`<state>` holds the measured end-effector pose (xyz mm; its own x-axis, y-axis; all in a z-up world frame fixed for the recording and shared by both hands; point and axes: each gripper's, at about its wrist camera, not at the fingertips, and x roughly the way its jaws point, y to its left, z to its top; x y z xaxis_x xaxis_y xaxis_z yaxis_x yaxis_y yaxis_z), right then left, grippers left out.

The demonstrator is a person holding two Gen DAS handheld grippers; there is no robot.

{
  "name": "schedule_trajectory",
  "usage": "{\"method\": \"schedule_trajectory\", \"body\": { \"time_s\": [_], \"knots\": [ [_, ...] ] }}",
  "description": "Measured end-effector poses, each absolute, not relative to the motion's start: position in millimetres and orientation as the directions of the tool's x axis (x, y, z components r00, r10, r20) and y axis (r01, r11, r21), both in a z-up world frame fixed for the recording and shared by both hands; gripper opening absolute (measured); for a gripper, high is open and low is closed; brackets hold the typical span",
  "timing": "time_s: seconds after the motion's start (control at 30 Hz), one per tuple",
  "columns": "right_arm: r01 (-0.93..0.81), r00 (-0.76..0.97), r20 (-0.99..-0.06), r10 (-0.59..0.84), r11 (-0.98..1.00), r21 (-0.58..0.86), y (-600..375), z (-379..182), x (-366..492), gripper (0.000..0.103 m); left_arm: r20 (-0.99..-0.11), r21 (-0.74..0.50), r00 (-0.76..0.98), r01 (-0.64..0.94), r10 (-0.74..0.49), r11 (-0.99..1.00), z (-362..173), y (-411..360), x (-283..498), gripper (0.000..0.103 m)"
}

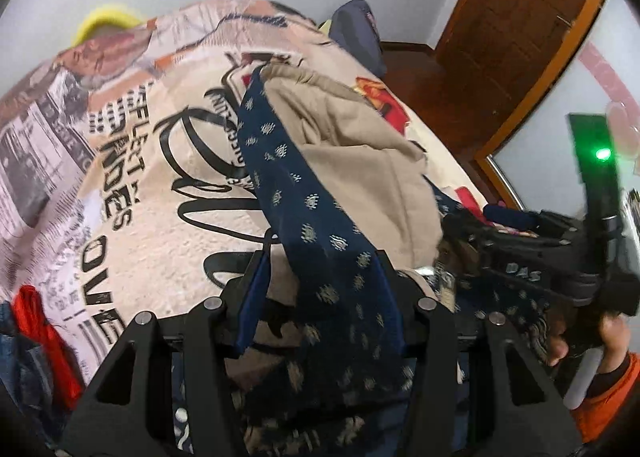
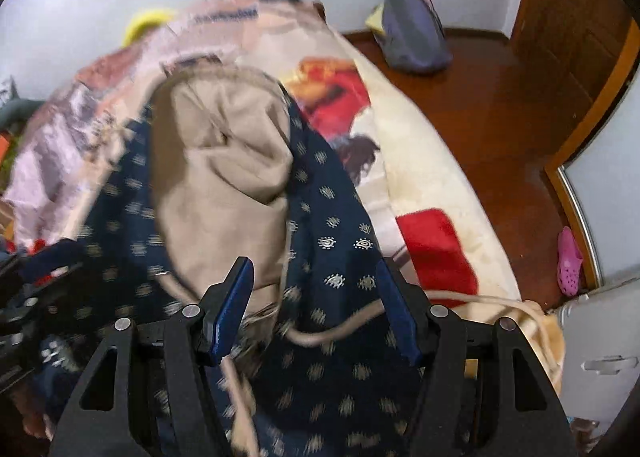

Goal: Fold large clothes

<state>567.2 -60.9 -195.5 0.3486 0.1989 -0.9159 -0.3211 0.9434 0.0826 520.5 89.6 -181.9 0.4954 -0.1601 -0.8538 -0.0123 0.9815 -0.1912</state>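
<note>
A navy patterned garment (image 1: 312, 217) with a beige lining or second beige cloth (image 1: 352, 137) hangs bunched over a bed. My left gripper (image 1: 320, 269) has its jaws wide apart with the navy cloth draped between them. My right gripper (image 2: 316, 277) is also open, with the navy cloth (image 2: 332, 241) and a beige cord (image 2: 340, 327) lying between its fingers. The beige cloth (image 2: 224, 177) sits just beyond. The right gripper also shows in the left wrist view (image 1: 472, 245) at the right, touching the garment.
A bed with a printed blanket (image 1: 140, 161) lies under the clothes. The wood floor (image 2: 500, 109) holds a grey-blue bag (image 2: 416, 33) and a pink shoe (image 2: 570, 261). A wooden door (image 1: 516, 17) stands at the right. More clothes (image 1: 36, 337) pile at the left.
</note>
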Motion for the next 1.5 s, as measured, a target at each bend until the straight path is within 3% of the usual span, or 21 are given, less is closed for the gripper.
{"method": "schedule_trajectory", "body": {
  "time_s": [0.07, 0.17, 0.23, 0.33, 0.43, 0.77, 0.97, 1.1, 1.37, 1.5],
  "knots": [
    [-0.307, 0.342, -0.926, 0.162, 0.95, 0.053, -58.2, -209.2, 576.2, 0.055, -0.851, -0.216, 0.496, -0.034, -0.172, 0.976, -192.0, 93.6, 526.6, 0.051],
    [-0.33, 0.382, -0.922, 0.06, 0.941, -0.075, -51.4, -221.0, 584.3, 0.034, -0.858, -0.242, 0.485, -0.094, -0.168, 0.966, -207.7, 99.8, 535.5, 0.05],
    [-0.347, 0.418, -0.908, -0.007, 0.923, -0.167, -46.4, -225.1, 585.5, 0.014, -0.846, -0.247, 0.509, -0.11, -0.159, 0.963, -210.3, 100.1, 537.4, 0.046],
    [-0.37, 0.455, -0.891, -0.005, 0.909, -0.193, -44.7, -221.0, 578.6, 0.008, -0.847, -0.181, 0.518, -0.071, -0.119, 0.981, -208.6, 92.3, 538.7, 0.021],
    [-0.394, 0.507, -0.862, 0.021, 0.895, -0.21, -48.9, -204.0, 561.9, 0.006, -0.834, -0.064, 0.549, -0.004, -0.051, 0.998, -202.3, 78.9, 530.4, 0.007],
    [-0.441, 0.54, -0.785, 0.302, 0.896, 0.042, -98.8, -99.4, 500.7, 0.005, -0.775, -0.087, 0.618, 0.101, -0.131, 0.991, -127.9, 70.8, 485.2, 0.004],
    [-0.48, 0.534, -0.753, 0.385, 0.871, 0.105, -128.4, -68.6, 450.8, 0.005, -0.754, -0.043, 0.634, 0.212, -0.17, 0.976, -92.0, 52.1, 428.9, 0.004],
    [-0.492, 0.522, -0.756, 0.395, 0.863, 0.111, -142.6, -74.1, 416.0, 0.005, -0.77, -0.046, 0.61, 0.241, -0.188, 0.97, -95.3, 53.8, 395.0, 0.004],
    [-0.475, 0.477, -0.813, 0.335, 0.876, 0.082, -164.0, -121.7, 364.0, 0.005, -0.845, -0.115, 0.498, 0.192, -0.197, 0.975, -154.2, 70.5, 353.6, 0.004],
    [-0.451, 0.442, -0.849, 0.29, 0.89, 0.069, -165.5, -153.0, 356.0, 0.006, -0.87, -0.113, 0.464, 0.141, -0.167, 0.984, -183.8, 72.2, 345.5, 0.012]
  ]
}}
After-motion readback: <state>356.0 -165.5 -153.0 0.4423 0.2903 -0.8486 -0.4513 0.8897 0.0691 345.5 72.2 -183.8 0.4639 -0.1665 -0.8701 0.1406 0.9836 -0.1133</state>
